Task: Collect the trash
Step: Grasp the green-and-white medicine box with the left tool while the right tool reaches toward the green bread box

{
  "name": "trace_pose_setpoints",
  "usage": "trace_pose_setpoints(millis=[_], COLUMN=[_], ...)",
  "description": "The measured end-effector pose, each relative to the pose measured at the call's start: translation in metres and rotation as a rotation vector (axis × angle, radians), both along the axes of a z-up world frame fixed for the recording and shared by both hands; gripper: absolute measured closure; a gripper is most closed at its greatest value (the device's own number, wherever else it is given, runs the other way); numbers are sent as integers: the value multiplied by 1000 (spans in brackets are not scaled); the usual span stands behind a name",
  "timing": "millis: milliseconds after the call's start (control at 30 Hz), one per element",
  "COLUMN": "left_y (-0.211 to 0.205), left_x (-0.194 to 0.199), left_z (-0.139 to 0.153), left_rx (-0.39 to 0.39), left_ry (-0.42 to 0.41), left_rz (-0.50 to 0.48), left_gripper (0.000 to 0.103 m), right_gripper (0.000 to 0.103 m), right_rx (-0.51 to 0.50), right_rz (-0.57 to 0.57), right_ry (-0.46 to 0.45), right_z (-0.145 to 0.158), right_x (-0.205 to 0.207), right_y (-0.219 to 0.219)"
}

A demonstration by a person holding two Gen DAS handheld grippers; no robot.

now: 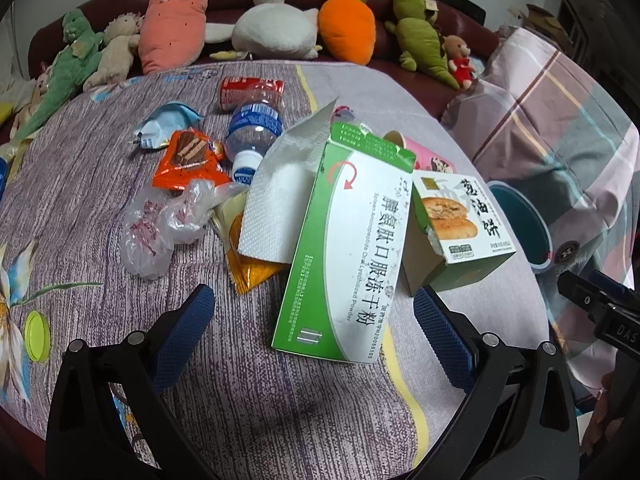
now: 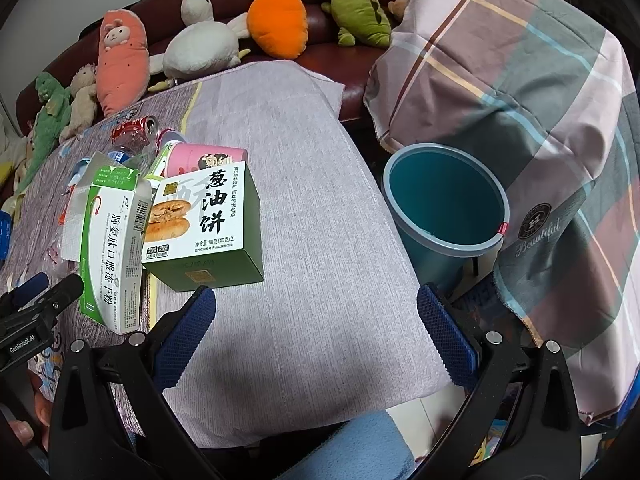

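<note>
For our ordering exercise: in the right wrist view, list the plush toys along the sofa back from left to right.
Green dinosaur → beige plush → pink carrot bunny → white duck → orange carrot bunny → olive-green dinosaur.

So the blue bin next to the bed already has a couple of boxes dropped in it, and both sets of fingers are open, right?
Not quite. The blue bin beside the bed looks empty in the right wrist view; the green medicine box and the pancake box lie on the bed. The left gripper and the right gripper do have their fingers open.
</note>
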State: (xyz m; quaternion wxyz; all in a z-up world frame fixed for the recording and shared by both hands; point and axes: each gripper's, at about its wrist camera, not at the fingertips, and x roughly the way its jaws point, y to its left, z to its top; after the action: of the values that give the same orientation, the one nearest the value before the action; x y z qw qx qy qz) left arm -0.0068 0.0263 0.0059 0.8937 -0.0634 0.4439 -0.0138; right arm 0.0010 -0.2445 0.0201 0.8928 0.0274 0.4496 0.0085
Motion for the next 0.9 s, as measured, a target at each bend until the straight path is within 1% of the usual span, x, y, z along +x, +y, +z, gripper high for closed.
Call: trace_pose_setpoints(millis=[167, 367, 567, 800, 833, 900], left_y=[2, -8, -17, -26, -25, -21], left_x=[5, 14, 28, 47, 47, 46], left_z=[-16, -29, -33, -44, -44, -44], left_rx=[-7, 2, 29, 48, 40, 3], left_ry=[58, 106, 98, 112, 107, 97], left_rz=[-25, -94, -114, -135, -130, -120], left_gripper=[4, 4, 4, 4, 5, 28], right_gripper=[6, 6, 6, 6, 6, 6], right_rx=[5, 9, 10, 20, 22, 25], right_rz=[-1, 8, 13, 11, 10, 12], right_ry=[18, 42, 69, 105, 110, 116], right_z=[-5, -13, -22, -35, -36, -39], right_x=[1, 5, 10, 18, 19, 21], right_y=[0, 1, 2, -2, -2, -3])
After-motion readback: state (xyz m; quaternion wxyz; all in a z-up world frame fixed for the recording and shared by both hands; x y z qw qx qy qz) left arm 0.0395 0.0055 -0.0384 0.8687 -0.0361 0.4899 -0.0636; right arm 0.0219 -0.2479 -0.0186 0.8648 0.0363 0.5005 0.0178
